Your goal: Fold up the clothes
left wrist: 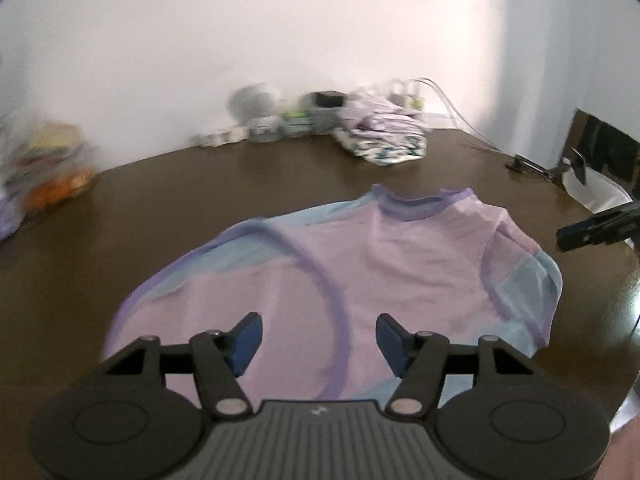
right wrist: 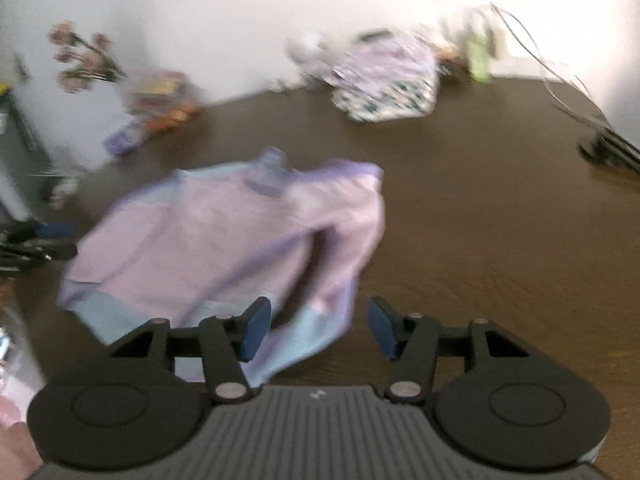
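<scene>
A pink shirt (left wrist: 400, 264) with purple trim and light blue sleeves lies spread on the dark brown table (left wrist: 200, 200), collar pointing away. My left gripper (left wrist: 319, 340) hovers open over the shirt's lower half, nothing between its blue pads. In the right wrist view the same shirt (right wrist: 208, 240) looks blurred, with one blue sleeve end lying below the jaws. My right gripper (right wrist: 319, 326) is open above the shirt's near right edge and holds nothing. The right gripper's tip (left wrist: 592, 230) shows at the right edge of the left wrist view, and the left gripper (right wrist: 40, 242) at the far left of the right wrist view.
A pile of patterned clothes (left wrist: 384, 136) sits at the back of the table by the white wall. Small boxes and a round white object (left wrist: 256, 104) line the wall. A colourful bag (left wrist: 48, 168) lies far left. Cables (left wrist: 472, 128) and a black stand (left wrist: 560, 168) occupy the right.
</scene>
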{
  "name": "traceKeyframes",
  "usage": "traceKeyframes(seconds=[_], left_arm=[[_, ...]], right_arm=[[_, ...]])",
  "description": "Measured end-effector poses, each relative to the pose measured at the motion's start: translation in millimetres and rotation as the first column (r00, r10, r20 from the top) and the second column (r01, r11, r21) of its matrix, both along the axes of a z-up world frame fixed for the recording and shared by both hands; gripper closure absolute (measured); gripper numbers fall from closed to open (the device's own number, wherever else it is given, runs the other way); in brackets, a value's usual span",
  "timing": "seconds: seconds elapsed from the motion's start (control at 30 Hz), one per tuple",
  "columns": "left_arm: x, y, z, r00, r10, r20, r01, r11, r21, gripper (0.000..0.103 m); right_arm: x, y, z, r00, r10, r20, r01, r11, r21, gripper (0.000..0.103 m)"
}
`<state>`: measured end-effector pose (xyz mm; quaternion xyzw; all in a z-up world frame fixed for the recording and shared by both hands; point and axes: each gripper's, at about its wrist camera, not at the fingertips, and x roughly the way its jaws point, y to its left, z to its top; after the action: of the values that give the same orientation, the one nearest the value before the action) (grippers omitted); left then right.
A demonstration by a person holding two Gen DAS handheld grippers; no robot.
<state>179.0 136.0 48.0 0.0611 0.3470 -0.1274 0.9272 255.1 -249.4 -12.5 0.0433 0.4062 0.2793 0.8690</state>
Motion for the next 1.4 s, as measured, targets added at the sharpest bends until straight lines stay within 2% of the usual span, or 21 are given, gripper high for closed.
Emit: traceKeyframes(seconds=[0.1,0.17,0.23,0.27,0.33,0.53,0.67,0.7,0.8,0.87,0.97,1.03,1.1,1.2,1.37,1.4], left_arm=[[30,-32,-12,0.999,-0.042,-0.018,0.043,0.999,0.010,0.057],[49,-50,-22,0.998,-0.054,-0.039,0.054,0.999,0.007,0.061],[64,-61,-33,0.996,-0.055,-0.070,0.056,0.998,0.005,0.071],[69,-63,-39,0.995,-0.057,-0.086,0.058,0.998,0.006,0.075],[75,-65,-48,0.992,-0.048,-0.113,0.051,0.999,0.015,0.077],[72,-64,-57,0.994,-0.034,-0.107,0.036,0.999,0.018,0.077],[68,-63,-58,0.995,-0.029,-0.097,0.031,0.999,0.012,0.077],[69,-63,-57,0.994,-0.030,-0.104,0.031,1.000,0.005,0.077],[69,-56,-49,0.994,-0.029,-0.105,0.023,0.998,-0.056,0.076],[70,-48,-39,0.997,-0.014,-0.077,0.007,0.996,-0.092,0.075],[79,-39,-31,0.998,0.042,-0.049,-0.046,0.996,-0.079,0.076],[92,-32,-31,0.996,0.070,-0.058,-0.075,0.994,-0.078,0.077],[107,-24,-32,0.993,0.096,-0.068,-0.101,0.992,-0.081,0.082],[128,-13,-33,0.988,0.133,-0.084,-0.140,0.987,-0.084,0.082],[154,3,-45,0.983,0.151,-0.106,-0.163,0.980,-0.118,0.083],[158,5,-47,0.983,0.152,-0.105,-0.164,0.979,-0.119,0.084]], right_arm=[[9,5,-13,0.999,-0.012,-0.034,0.013,1.000,0.024,0.059],[9,8,-16,0.999,-0.011,-0.038,0.012,0.999,0.037,0.065],[11,11,-17,0.999,-0.002,-0.046,0.004,0.999,0.035,0.081],[9,13,-18,0.999,0.002,-0.053,0.000,0.999,0.034,0.094],[5,12,-17,0.998,-0.001,-0.057,0.002,1.000,0.027,0.097],[-11,-11,7,0.998,-0.063,-0.002,0.063,0.998,0.018,0.098],[-20,-11,11,0.999,-0.035,-0.016,0.034,0.999,-0.037,0.096],[-22,-11,9,0.999,-0.023,-0.028,0.022,0.999,-0.036,0.090],[-15,-18,23,0.999,-0.044,0.022,0.043,0.998,0.052,0.076],[-1,-11,40,0.996,-0.025,0.082,0.017,0.995,0.102,0.070],[30,31,59,0.991,0.059,0.120,-0.071,0.993,0.096,0.068],[57,77,64,0.986,0.124,0.115,-0.130,0.990,0.050,0.068],[84,121,58,0.984,0.167,0.067,-0.169,0.985,0.023,0.068],[114,173,39,0.981,0.194,0.014,-0.193,0.980,-0.052,0.068],[133,207,16,0.978,0.208,-0.016,-0.208,0.973,-0.098,0.069],[136,211,13,0.978,0.210,-0.015,-0.210,0.972,-0.105,0.073]])
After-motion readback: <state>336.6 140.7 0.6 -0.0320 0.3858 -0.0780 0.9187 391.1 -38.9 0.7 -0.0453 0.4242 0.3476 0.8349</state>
